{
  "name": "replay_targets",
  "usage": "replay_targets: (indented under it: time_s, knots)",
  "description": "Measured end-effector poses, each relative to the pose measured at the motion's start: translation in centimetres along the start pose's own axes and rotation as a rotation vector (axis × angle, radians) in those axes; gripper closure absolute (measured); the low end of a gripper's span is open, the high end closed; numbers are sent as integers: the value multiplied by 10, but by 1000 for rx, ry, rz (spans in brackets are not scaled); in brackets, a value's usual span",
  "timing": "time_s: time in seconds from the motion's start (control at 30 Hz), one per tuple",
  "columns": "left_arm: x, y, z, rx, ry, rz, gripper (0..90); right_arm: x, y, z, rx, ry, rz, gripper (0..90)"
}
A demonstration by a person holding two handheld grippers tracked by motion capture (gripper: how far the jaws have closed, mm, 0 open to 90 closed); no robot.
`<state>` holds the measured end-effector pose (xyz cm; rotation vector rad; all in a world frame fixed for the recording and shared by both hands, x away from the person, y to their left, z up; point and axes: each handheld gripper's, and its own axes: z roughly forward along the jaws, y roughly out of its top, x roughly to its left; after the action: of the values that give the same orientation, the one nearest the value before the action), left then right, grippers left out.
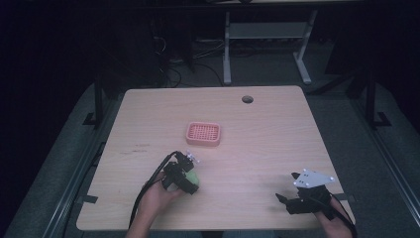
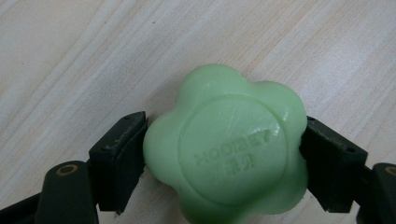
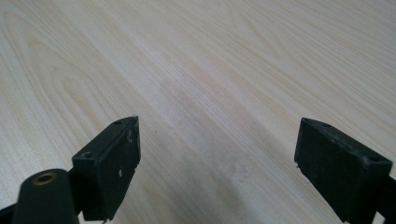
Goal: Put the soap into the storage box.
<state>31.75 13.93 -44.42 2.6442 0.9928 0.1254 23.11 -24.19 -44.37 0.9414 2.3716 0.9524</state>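
Spanning most of the high view, the pale wooden bench (image 1: 267, 148) has rounded corners and a small dark round hole (image 1: 247, 99) near its far edge, right of centre. A pink, rounded-rectangular soap dish (image 1: 203, 134) with a grid of holes lies flat close to the middle of the bench, its long axis running parallel to the near and far edges.

Close to the near right corner, the right gripper (image 1: 286, 187), with a grey three-cornered plate on top, is held low over the wood; in the right gripper view its jaws stand wide apart with only bare bench between them.

Toward the near edge, left of centre, the left gripper (image 1: 190, 168) is clamped on the green soap (image 2: 229, 149), each jaw pressed against an opposite side. The soap is pale, waxy green, shaped like a flower with rounded lobes, so it has no clear long axis. Its broad face, a raised round disc with embossed lettering, is turned toward the left gripper's camera. Whether the soap touches the bench cannot be told.
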Motion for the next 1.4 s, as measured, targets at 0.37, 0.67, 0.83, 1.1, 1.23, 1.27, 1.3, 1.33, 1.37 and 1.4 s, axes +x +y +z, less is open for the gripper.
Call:
replay_targets:
  time_s: [0.37, 0.67, 0.83, 1.1, 1.23, 1.27, 1.3, 1.33, 1.37, 1.4]
  knots:
    - [-4, 1, -1, 5, 22, 17, 262, -1, 0, 0, -2, 0, -1, 139]
    - [-6, 1, 0, -11, 34, 26, 266, -1, -1, 0, -2, 3, 9, 138]
    - [-5, 0, 0, -14, 34, 27, 267, -2, -1, 0, -5, 4, 7, 138]
    - [-7, 2, -8, -39, 23, 23, 267, -3, 0, 3, -4, 11, 9, 138]
    - [-5, 4, -14, -56, 22, 21, 268, -4, 0, 3, -6, 12, 11, 138]
    - [-4, 5, -16, -63, 22, 26, 267, -4, 0, 3, -5, 12, 9, 138]
    - [-3, 6, -18, -70, 21, 20, 267, -5, 0, 3, -5, 11, 8, 139]
    - [-1, 7, -21, -81, 13, 9, 267, -4, 0, 3, -7, 11, 11, 139]
    - [-1, 7, -21, -81, 13, 9, 267, -4, 0, 3, -7, 11, 12, 138]
    - [0, 7, -23, -86, 13, 11, 267, -4, 0, 3, -7, 11, 12, 138]
